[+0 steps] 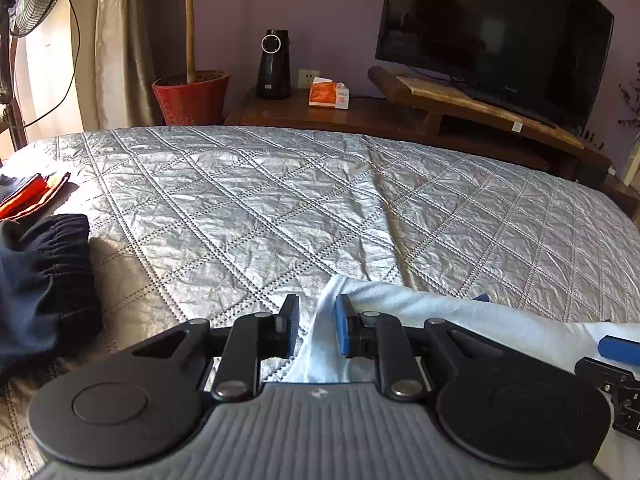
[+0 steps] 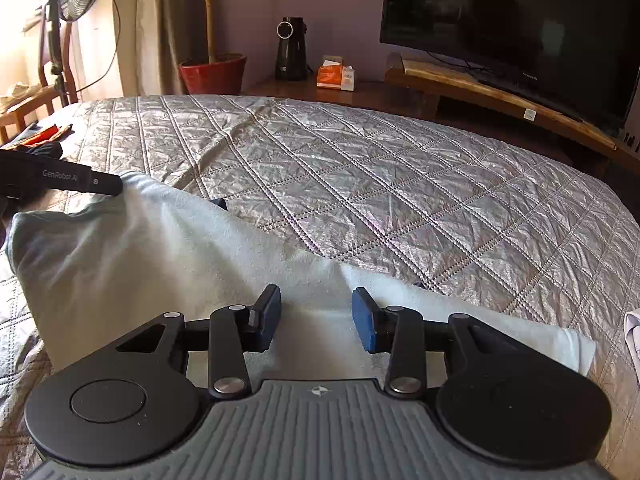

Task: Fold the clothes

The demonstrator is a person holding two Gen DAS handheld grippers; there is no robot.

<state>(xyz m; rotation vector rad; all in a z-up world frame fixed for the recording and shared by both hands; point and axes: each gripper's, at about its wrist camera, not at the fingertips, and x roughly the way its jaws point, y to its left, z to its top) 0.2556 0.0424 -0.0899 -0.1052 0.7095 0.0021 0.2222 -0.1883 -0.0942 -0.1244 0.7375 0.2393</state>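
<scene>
Right now your working surface is the wide bed under a silver-grey quilted bedspread (image 1: 248,208), crinkled and foil-like, stitched in a diamond grid. Behind it a large black flat-screen television (image 1: 492,32) stands on a curved wooden stand (image 1: 472,108); any writing on its lower bezel is too small to read. Across the near part of the bed lies the pale blue-white soft garment (image 2: 168,264), fleecy and matte, one edge lifted in a ridge. At the left edge of the left wrist view a dark navy garment with a gathered elastic waistband (image 1: 44,272) is bunched on the quilt. Your right gripper (image 2: 316,316) rests over the pale cloth with its blue-padded jaws standing apart, nothing pinched between them. Your left gripper (image 1: 317,326) has a fold of the same cloth running up between its jaws; the gap is narrow, the cloth lies against one pad, and you cannot tell whether it is truly pinched. On its black side, seen from the right wrist, white lettering reads "GenRobot.AI". Smallest, an orange tissue pack (image 1: 329,95) sits on the dark cabinet, print illegible.
</scene>
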